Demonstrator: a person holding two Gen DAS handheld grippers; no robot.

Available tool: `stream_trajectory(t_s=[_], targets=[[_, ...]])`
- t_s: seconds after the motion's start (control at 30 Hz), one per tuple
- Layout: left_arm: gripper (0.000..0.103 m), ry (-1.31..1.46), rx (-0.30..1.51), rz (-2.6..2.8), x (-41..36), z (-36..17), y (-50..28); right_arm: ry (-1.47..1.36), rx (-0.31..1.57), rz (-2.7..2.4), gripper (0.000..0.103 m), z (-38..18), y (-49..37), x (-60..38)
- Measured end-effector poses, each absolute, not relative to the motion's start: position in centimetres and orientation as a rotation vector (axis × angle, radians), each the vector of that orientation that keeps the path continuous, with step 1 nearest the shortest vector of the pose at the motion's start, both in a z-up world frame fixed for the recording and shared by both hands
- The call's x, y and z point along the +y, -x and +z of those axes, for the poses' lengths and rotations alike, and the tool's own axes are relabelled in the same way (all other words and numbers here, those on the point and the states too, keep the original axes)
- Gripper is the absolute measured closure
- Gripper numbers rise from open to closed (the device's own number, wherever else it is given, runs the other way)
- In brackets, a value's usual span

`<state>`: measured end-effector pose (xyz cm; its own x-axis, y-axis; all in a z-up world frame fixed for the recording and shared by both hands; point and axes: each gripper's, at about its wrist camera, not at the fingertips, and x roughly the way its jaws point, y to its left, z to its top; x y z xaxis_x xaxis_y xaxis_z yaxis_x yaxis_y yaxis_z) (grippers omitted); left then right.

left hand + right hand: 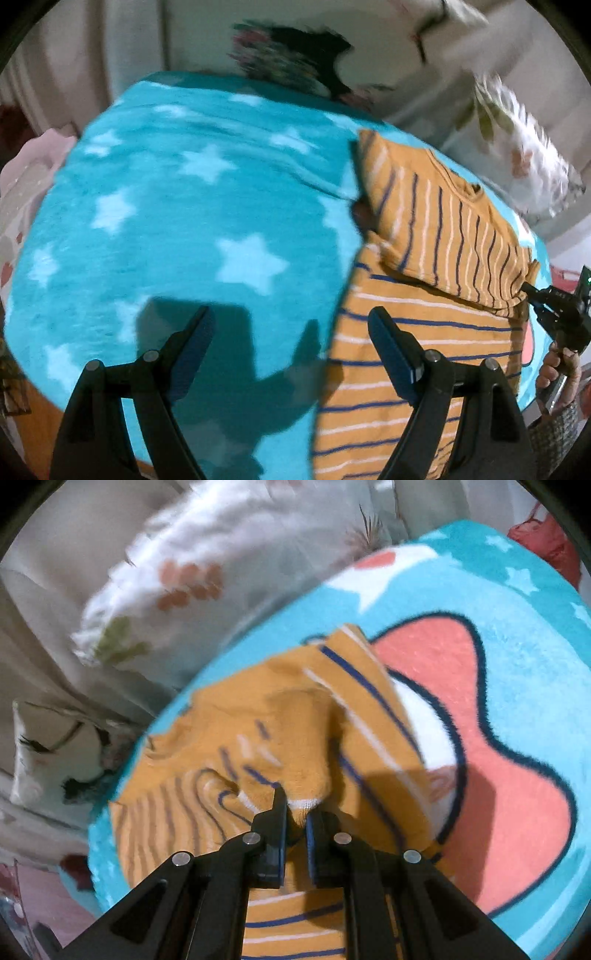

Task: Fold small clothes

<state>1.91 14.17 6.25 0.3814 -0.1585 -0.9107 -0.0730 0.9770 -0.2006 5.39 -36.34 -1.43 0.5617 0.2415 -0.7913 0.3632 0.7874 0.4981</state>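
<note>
Striped garment [424, 332]: mustard with blue and white stripes, laid on the turquoise star blanket [184, 206], one part folded over itself. Right gripper [295, 812]: angled downward, fingers narrowed onto a bunched fold of the garment, which is pinched between them; in the left wrist view it is seen at the garment's far edge, carried by a hand [557, 369]. Left gripper [291, 332]: angled steeply down over blanket and garment edge, fingers spread wide, nothing held. Floral pillow [166, 587]: beside the blanket.
</note>
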Motion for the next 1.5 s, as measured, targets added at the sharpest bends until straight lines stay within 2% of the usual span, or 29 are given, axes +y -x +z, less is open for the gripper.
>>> stream_trajectory(t_s=[0.1,0.2,0.37,0.43,0.57,0.63,0.93,0.97,1.0,1.07,1.1,1.2,1.23,1.27,1.3,1.33,1.43,1.47,1.5], targets=[[0.019,0.191,1.201,-0.073,11.4,5.4,-3.6,-0.718,0.993,-0.03,0.088,-1.5,-4.5,-37.5],[0.019,0.172,1.181,-0.097,9.3,5.5,-5.1,-0.698,0.972,-0.019,0.078,-0.6,-4.6,-38.1],[0.019,0.15,1.188,-0.088,6.4,4.0,-9.4,-0.687,0.958,-0.042,0.073,0.2,-6.2,-40.0],[0.019,0.138,1.218,-0.055,6.1,2.8,-10.6,-0.661,0.973,-0.046,0.073,0.2,-6.8,-40.4],[0.019,0.16,1.25,-0.009,6.5,1.2,-11.8,-0.382,1.043,-0.136,0.078,-0.4,-7.5,-39.7],[0.026,0.178,1.238,0.002,7.0,1.8,-11.6,-0.293,1.039,-0.212,0.079,0.0,-6.7,-40.3],[0.028,0.204,1.207,0.035,8.7,4.3,-7.3,-0.427,0.907,-0.041,0.077,3.9,-5.1,-40.8],[0.028,0.207,1.211,0.044,8.8,4.4,-6.8,-0.397,0.906,0.003,0.069,4.4,-5.6,-39.8],[0.028,0.213,1.215,0.052,8.9,4.4,-6.3,-0.368,0.907,0.021,0.056,4.5,-6.2,-38.7],[0.028,0.228,1.223,0.052,8.9,4.4,-5.3,-0.262,0.923,0.072,0.044,4.2,-7.8,-36.0],[0.028,0.232,1.226,0.054,9.0,4.5,-4.7,-0.195,0.955,0.103,0.043,3.5,-8.6,-34.7],[0.028,0.225,1.233,0.071,9.0,4.7,-3.4,0.017,1.053,0.107,0.044,0.3,-10.2,-31.6],[0.028,0.226,1.235,0.081,9.1,4.8,-3.1,0.063,1.076,0.092,0.061,-0.5,-10.3,-31.1],[0.028,0.229,1.235,0.093,9.2,4.8,-3.0,0.115,1.082,0.068,0.083,-0.9,-10.4,-30.7],[0.028,0.236,1.23,0.107,9.5,5.0,-2.6,0.108,1.073,0.078,0.084,-0.8,-10.2,-30.8],[0.028,0.24,1.227,0.115,9.6,5.1,-2.5,0.084,1.066,0.084,0.089,-0.5,-10.2,-31.1],[0.028,0.253,1.213,0.146,10.4,5.4,-1.9,-0.012,1.033,0.033,0.091,0.4,-10.8,-33.2],[0.028,0.255,1.204,0.155,10.6,5.5,-1.7,-0.04,1.027,-0.013,0.088,0.3,-11.3,-34.1],[0.028,0.257,1.196,0.162,10.8,5.5,-1.5,-0.073,1.037,-0.035,0.075,0.1,-11.6,-34.9]])
